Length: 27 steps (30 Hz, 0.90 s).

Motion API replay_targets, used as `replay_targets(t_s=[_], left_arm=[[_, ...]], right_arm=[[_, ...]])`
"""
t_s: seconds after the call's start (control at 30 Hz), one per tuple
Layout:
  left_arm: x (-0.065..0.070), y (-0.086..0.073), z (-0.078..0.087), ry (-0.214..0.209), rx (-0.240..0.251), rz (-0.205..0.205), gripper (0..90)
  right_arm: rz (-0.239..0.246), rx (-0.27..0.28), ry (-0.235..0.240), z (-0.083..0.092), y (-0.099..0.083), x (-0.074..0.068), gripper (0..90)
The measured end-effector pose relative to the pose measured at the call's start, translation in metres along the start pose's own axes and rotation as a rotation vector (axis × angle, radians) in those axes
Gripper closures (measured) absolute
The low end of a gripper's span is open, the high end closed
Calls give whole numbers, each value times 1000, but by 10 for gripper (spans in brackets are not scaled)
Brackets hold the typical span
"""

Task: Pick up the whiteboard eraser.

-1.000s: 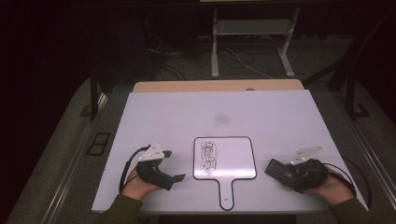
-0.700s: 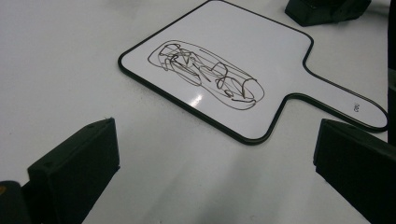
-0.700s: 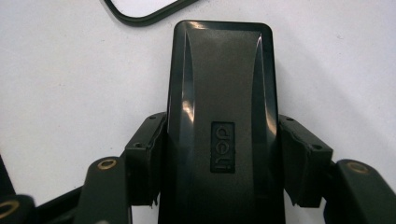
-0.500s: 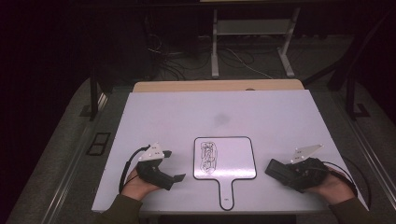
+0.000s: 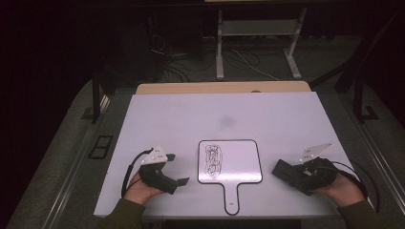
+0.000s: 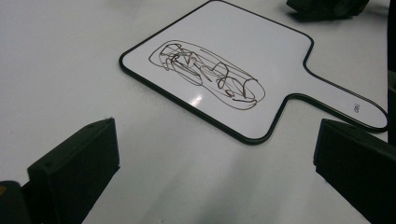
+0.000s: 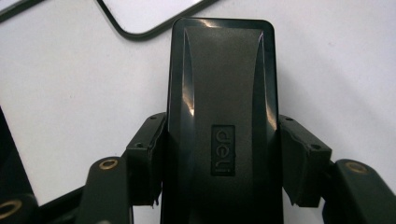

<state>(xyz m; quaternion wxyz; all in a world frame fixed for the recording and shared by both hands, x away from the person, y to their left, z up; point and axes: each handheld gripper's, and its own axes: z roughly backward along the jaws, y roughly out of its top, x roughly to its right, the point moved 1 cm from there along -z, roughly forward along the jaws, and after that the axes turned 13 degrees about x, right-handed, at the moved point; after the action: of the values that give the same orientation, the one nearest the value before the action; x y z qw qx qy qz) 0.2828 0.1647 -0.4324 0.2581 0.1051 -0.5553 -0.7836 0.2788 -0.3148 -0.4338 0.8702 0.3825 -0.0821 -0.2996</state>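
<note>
eraser (image 7: 222, 116) clamped in right gripper (image 7: 219, 172) jaws, beside whiteboard (image 5: 230, 161).

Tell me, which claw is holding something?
The right claw. Its jaws are clamped on the sides of a black eraser, beside the scribbled whiteboard. The left claw is spread wide open with nothing between its jaws.
</note>
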Motion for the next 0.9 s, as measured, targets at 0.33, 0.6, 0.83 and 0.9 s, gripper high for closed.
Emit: replay_targets(t_s=[0.33,0.6,0.83,0.9], left_arm=[[-2,-2,3,7,8,12,0],[-2,-1,2,9,8,10,0],[0,0,2,7,5,2,0],[0,0,2,8,4,3,0]], right_arm=[[1,11,6,-3,9,1,387],[4,15,4,-4,16,0,387],[9,18,8,-7,22,0,387],[8,20,9,-7,24,-1,387]])
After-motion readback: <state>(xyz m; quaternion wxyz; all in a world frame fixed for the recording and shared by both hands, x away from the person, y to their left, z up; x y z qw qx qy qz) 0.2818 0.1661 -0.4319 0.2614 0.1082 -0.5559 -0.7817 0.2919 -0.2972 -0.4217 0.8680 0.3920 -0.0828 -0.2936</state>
